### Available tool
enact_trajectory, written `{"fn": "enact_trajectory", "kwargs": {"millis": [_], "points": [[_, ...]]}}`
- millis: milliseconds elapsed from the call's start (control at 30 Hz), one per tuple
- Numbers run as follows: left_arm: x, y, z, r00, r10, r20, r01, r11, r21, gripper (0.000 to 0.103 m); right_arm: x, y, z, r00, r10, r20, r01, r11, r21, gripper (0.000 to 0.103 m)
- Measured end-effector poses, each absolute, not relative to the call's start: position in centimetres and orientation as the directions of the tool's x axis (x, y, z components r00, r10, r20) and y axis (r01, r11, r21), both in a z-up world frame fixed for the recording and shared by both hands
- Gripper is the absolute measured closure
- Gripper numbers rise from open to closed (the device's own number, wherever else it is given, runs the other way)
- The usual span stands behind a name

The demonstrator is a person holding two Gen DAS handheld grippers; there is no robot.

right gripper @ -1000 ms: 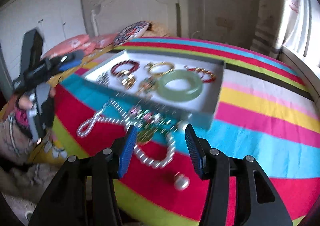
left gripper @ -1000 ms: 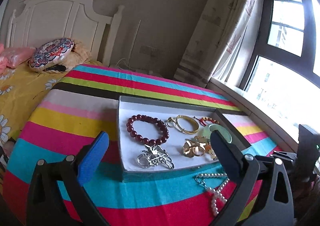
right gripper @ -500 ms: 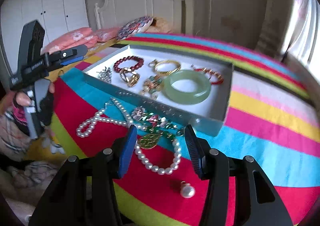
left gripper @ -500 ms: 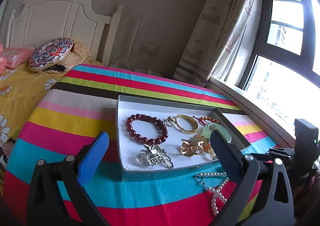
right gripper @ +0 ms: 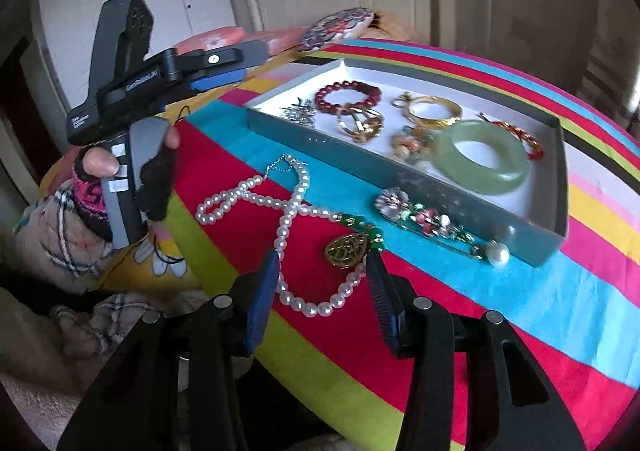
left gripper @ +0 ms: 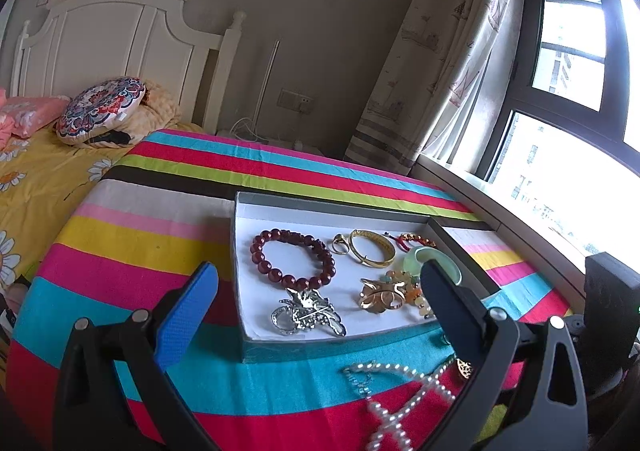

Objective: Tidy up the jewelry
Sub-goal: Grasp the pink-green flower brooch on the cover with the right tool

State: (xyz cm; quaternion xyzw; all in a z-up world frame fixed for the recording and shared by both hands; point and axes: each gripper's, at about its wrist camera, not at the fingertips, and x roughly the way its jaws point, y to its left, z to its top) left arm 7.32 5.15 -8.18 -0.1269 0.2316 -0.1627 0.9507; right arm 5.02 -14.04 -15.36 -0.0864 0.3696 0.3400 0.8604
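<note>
At the far left of the right wrist view, the left gripper (right gripper: 224, 71) is held in a gloved hand (right gripper: 120, 179) above the edge of the striped tablecloth (right gripper: 500, 291). In its own view its jaws are seen standing wide apart with nothing between them, and it hovers over the near side of the tray (left gripper: 280, 347).

Just right of that hand, a pearl necklace (right gripper: 280, 203) is laid in a crossed loop on the red stripe of the cloth, outside the tray. Its lower loop is bracketed by the right gripper (right gripper: 322, 283), whose jaws are partly apart and have just been closing; the pearls lie between the blue fingers (right gripper: 262, 295), but whether the pads touch them cannot be told. A gold pendant (right gripper: 347, 249) with green beads is attached at the necklace's right side, near the right finger.

Further right, a flowered brooch pin (right gripper: 436, 223) ending in a single pearl is seen lying on the blue stripe, just beside the tray's near wall (right gripper: 400, 175).

Inside the tray, from left to right, a silver brooch (right gripper: 299, 113), a dark red bead bracelet (right gripper: 347, 94), a gold ornament (right gripper: 360, 123), a gold bangle (right gripper: 434, 111), a cluster of small coloured stones (right gripper: 412, 143), a green jade bangle (right gripper: 482, 157) and a red cord bracelet (right gripper: 520, 135) are laid on the white floor.
</note>
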Motion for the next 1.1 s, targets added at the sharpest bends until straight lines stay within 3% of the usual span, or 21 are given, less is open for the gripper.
{"fn": "enact_trajectory", "kwargs": {"millis": [167, 367, 600, 767, 1100], "points": [[7.5, 5.1, -8.2, 0.831, -0.376, -0.410, 0.255, 0.913, -0.319, 0.003, 6.9, -15.7, -13.8, 0.574, 0.460, -0.678, -0.594, 0.803, 0.042, 0.065], [7.0, 4.4, -8.6, 0.751, -0.426, -0.504, 0.280, 0.897, -0.341, 0.003, 9.2, -14.3, -14.4, 0.490, 0.465, -0.738, -0.702, 0.712, -0.018, 0.066], [2.2, 0.4, -11.4, 0.675, -0.401, -0.619, 0.376, 0.909, -0.179, 0.003, 10.2, -14.3, -14.9, 0.434, 0.449, -0.781, -0.728, 0.685, -0.011, 0.069], [1.9, -1.1, -12.5, 0.682, -0.350, -0.643, 0.394, 0.916, -0.081, 0.003, 8.6, -14.9, -14.6, 0.349, 0.484, -0.802, -0.749, 0.659, 0.072, 0.069], [3.1, 0.3, -12.8, 0.684, -0.307, -0.661, 0.337, 0.937, -0.086, 0.004, 10.2, -15.0, -14.6, 0.397, 0.444, -0.803, -0.726, 0.688, 0.021, 0.069]]}}
